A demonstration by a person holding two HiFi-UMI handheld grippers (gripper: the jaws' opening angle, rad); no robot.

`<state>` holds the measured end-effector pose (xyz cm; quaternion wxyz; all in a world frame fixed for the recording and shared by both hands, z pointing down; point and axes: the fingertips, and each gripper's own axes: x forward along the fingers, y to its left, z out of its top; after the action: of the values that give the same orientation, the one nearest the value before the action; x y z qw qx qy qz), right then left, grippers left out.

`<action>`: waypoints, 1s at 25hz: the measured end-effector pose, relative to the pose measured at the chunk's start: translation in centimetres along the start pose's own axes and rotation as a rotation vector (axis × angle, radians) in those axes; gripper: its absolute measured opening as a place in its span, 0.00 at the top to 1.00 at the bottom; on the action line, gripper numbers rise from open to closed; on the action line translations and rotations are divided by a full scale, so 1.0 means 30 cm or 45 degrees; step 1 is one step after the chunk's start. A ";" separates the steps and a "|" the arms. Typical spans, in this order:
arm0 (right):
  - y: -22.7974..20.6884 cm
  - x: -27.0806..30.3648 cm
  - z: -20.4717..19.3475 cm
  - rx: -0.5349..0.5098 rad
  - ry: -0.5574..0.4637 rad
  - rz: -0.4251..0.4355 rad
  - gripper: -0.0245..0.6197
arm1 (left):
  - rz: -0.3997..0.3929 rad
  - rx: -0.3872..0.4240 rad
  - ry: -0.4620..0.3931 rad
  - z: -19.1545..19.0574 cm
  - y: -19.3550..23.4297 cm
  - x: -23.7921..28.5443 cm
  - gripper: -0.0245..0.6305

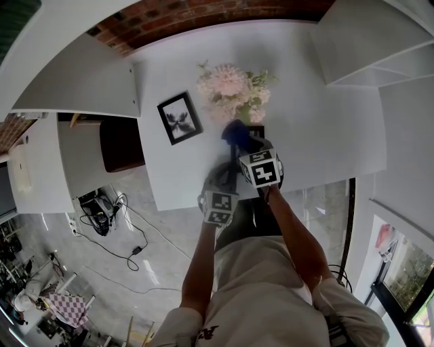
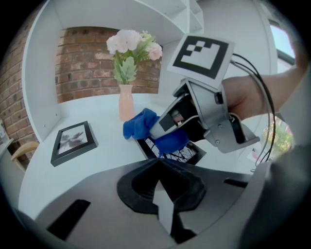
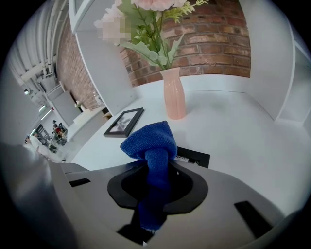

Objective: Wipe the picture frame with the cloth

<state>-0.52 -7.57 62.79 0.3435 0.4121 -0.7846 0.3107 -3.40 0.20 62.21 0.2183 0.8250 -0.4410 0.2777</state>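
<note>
My right gripper [image 3: 154, 168] has its fingers clenched on the blue cloth [image 3: 149, 142]. The cloth's bunched end sits directly over the picture frame [image 2: 183, 153], which lies flat on the tabletop [image 3: 233, 131] just ahead. My left gripper [image 2: 163, 202] waits beside it, fingers closed on nothing, so I judge the right one should wipe.

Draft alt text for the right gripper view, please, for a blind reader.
The right gripper is shut on a blue cloth, held over a black picture frame lying on a white table. Behind stand a pink vase of flowers and, to the left, a second frame.
</note>
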 end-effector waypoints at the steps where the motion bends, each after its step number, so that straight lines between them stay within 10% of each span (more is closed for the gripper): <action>1: -0.010 -0.004 -0.002 0.002 0.001 -0.007 0.85 | 0.002 -0.001 -0.001 0.000 0.001 -0.001 0.97; 25: -0.224 -0.117 -0.021 0.048 -0.031 -0.112 0.84 | -0.003 -0.006 -0.021 -0.002 0.003 0.008 0.97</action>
<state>6.93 -8.71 61.72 0.3394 0.4562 -0.7639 0.3052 -3.38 0.06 62.42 0.2170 0.8274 -0.4423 0.2696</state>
